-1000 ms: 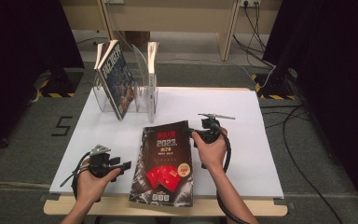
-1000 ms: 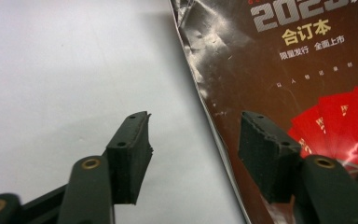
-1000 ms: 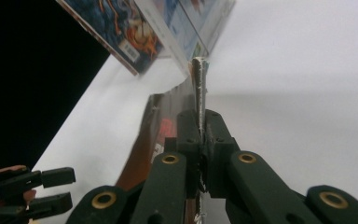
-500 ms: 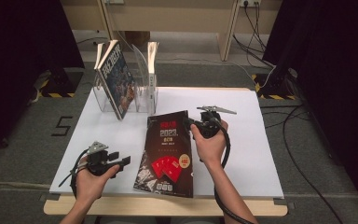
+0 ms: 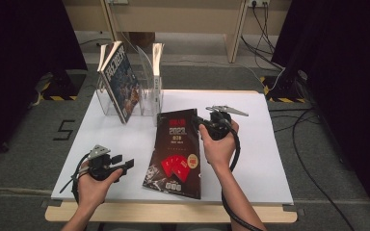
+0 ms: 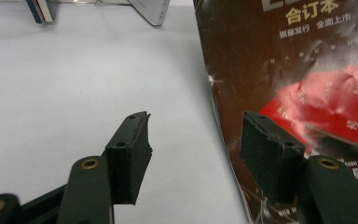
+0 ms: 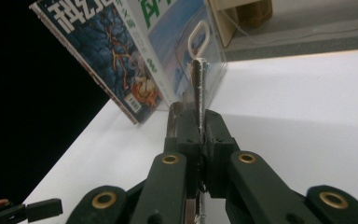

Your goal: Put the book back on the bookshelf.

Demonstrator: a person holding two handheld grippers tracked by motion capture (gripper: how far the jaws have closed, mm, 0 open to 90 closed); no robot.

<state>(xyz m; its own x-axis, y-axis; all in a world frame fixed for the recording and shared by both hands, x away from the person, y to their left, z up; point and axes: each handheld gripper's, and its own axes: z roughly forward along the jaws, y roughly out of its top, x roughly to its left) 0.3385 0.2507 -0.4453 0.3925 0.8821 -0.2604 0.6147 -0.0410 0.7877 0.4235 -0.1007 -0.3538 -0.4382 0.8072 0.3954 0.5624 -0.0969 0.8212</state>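
A dark magazine (image 5: 176, 149) with a red picture and "2023" on its cover lies lengthwise on the white table (image 5: 270, 159), its far end tilted up. My right gripper (image 5: 198, 122) is shut on its right edge near the top; in the right gripper view the thin magazine edge (image 7: 198, 84) runs up between the closed jaws of that gripper (image 7: 199, 126). My left gripper (image 5: 125, 163) rests at the front left, open and holding nothing. In the left gripper view its jaws (image 6: 193, 135) stand apart just beside the magazine's left edge (image 6: 284, 60).
A clear file rack (image 5: 144, 96) stands at the table's back left. A blue-covered magazine (image 5: 120, 82) leans in it, and another thin one (image 5: 157, 72) stands upright in it. The blue magazine (image 7: 107, 51) lies ahead of the right gripper. Cables cross the floor at the right.
The right gripper has risen with the magazine's edge, so the far end has lifted and the magazine has shifted toward the rack. The left gripper has stayed put.
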